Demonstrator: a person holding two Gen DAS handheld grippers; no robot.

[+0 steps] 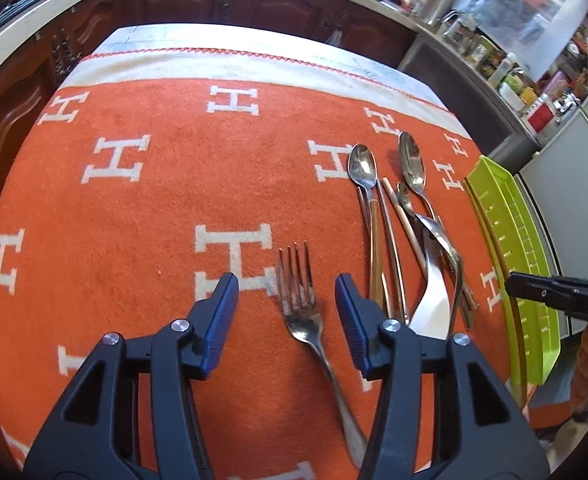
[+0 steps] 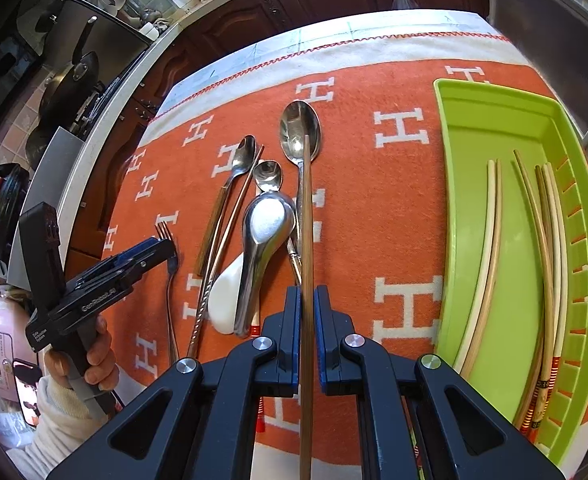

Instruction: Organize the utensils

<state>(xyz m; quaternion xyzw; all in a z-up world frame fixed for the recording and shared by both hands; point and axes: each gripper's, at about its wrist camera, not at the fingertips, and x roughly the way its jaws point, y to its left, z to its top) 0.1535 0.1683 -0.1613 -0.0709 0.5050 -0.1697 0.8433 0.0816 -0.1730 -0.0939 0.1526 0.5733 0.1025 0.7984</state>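
Chopstick (image 2: 306,264) pinched mid-shaft by right gripper (image 2: 306,300)
Light, stiff, slippery wood; left gripper (image 1: 285,308) is spread over 1 fork (image 1: 300,300), best gripped at its neck.

Bright daylight floods both fisheye views, saturating the orange blanket (image 1: 153,208) across the tabletop. Glare flares off the spoon bowls (image 2: 299,130) and whitens the window area (image 1: 534,20) beyond the tabletop's far right corner. Shadows are soft and short beside the cutlery. Straight edges bow strongly toward the rims, the corners fall to black, and focus is crisp mid-frame, softening on background clutter.
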